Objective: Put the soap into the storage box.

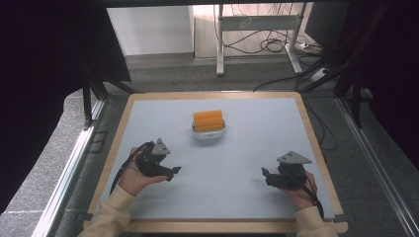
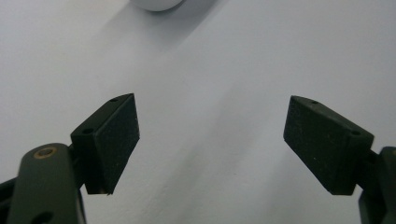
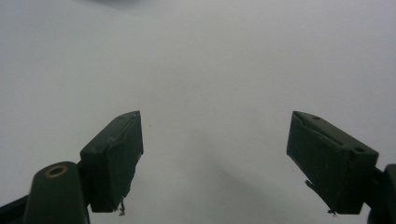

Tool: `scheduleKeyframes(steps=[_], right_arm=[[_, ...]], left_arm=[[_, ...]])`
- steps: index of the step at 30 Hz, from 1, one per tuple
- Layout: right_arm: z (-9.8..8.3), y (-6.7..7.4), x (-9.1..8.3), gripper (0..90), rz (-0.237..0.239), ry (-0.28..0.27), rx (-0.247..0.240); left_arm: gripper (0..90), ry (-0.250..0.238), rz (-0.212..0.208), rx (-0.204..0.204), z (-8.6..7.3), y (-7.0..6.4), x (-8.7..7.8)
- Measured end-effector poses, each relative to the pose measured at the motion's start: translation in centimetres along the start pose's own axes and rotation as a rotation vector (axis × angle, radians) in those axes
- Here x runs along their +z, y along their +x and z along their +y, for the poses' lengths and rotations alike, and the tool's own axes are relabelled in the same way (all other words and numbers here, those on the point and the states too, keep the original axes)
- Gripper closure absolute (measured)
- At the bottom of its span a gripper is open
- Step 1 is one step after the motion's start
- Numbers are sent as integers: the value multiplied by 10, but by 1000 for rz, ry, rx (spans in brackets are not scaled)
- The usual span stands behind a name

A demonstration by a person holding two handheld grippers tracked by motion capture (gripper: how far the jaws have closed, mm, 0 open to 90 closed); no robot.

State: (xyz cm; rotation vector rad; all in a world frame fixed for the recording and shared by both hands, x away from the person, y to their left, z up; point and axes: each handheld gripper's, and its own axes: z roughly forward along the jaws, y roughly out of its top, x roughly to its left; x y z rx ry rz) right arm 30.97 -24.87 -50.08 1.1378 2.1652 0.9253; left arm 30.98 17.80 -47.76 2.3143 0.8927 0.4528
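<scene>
Pale tabletop (image 1: 237, 163): both claws (image 1: 174, 171) (image 1: 265, 175) rest low, jaws apart.

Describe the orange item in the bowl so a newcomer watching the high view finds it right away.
Start at the pale blue table with its wooden rim. A small white bowl sits alone near the far middle, ahead of both grippers. The ridged orange block stands in it, rising above its rim; it is the one brightly coloured thing on the table.

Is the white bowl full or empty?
Full: the white bowl holds an orange ridged thing that rises above its rim.
</scene>
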Motion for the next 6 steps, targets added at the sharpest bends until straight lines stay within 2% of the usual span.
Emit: scheduleKeyframes(steps=[6], right_arm=[[-1, -1, 1, 189, 3, -5, -4]], left_arm=[[178, 1, 6, -9, -3, 3, -3]])
